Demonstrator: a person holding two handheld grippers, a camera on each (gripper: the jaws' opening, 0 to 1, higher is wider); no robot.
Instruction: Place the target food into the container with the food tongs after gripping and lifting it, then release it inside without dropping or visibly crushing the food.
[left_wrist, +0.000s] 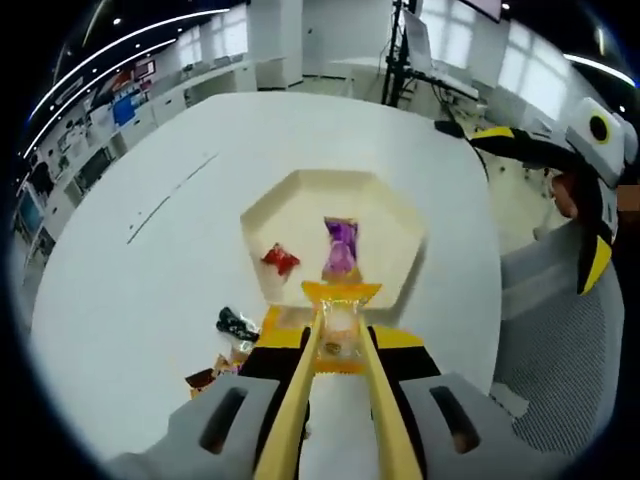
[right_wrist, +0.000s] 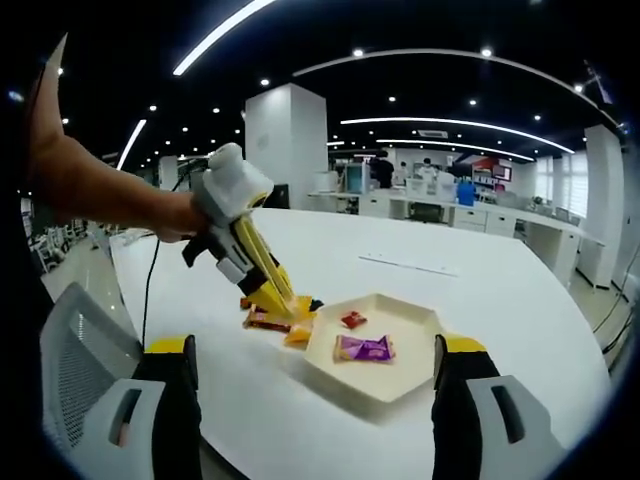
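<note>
My left gripper (left_wrist: 338, 348) is shut on yellow food tongs (left_wrist: 300, 400). The tong tips pinch a yellow-orange wrapped snack (left_wrist: 341, 328) at the near rim of a white hexagonal tray (left_wrist: 262, 222). Inside the tray lie a purple packet (left_wrist: 340, 248) and a red candy (left_wrist: 280, 259). In the right gripper view, a hand holds the left gripper (right_wrist: 235, 225), the tongs (right_wrist: 268, 270) slant down to the yellow snack (right_wrist: 298, 334) beside the tray (right_wrist: 400, 385), and the purple packet (right_wrist: 363, 348) and red candy (right_wrist: 352, 320) show too. My right gripper (right_wrist: 315, 352) hangs open before the tray, holding nothing.
More wrapped snacks lie on the white table beside the tray: a black one (left_wrist: 235, 322) and a small pile (left_wrist: 215, 372), also (right_wrist: 264, 318). The right gripper (left_wrist: 598, 200) hovers off the table's right edge. A grey mesh chair (right_wrist: 75, 370) stands close by.
</note>
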